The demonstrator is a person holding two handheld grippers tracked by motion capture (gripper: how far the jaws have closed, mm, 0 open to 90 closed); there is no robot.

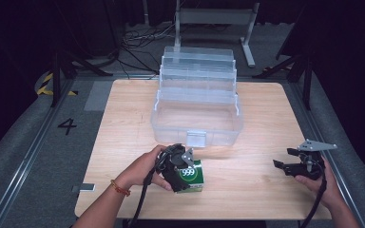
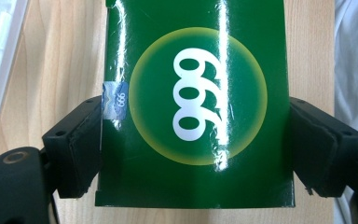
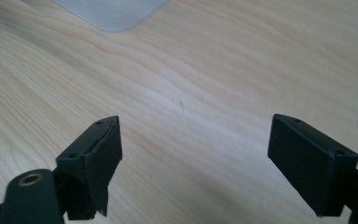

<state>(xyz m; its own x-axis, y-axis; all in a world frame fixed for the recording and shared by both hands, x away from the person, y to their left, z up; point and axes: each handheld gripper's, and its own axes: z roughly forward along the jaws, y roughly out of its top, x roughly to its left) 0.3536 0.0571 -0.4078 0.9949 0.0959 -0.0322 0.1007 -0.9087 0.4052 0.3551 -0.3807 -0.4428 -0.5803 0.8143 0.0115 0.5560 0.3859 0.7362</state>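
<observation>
Left jaws clamped on the green "999" box [image 1: 192, 175], low and left of centre in the high view, just in front of the clear tiered organiser box [image 1: 197, 110].

My left gripper [image 1: 183, 166] holds the carton by its two side walls; in the left gripper view the pads [image 2: 81, 144] press flat against both edges of the box [image 2: 196, 102]. To do this well I judge I should keep the squeeze light, since thin card dents, lift straight up off the wooden table [image 1: 247, 190], then carry it over the front wall of the open organiser and set it down level. My right gripper [image 1: 291, 166], at the lower right of the high view, has its jaws apart with nothing between them, bare wood beneath. The box is glossy dark green with white "999" in a yellow-rimmed circle and a small blue seal sticker [image 2: 115, 100] on one edge.
</observation>
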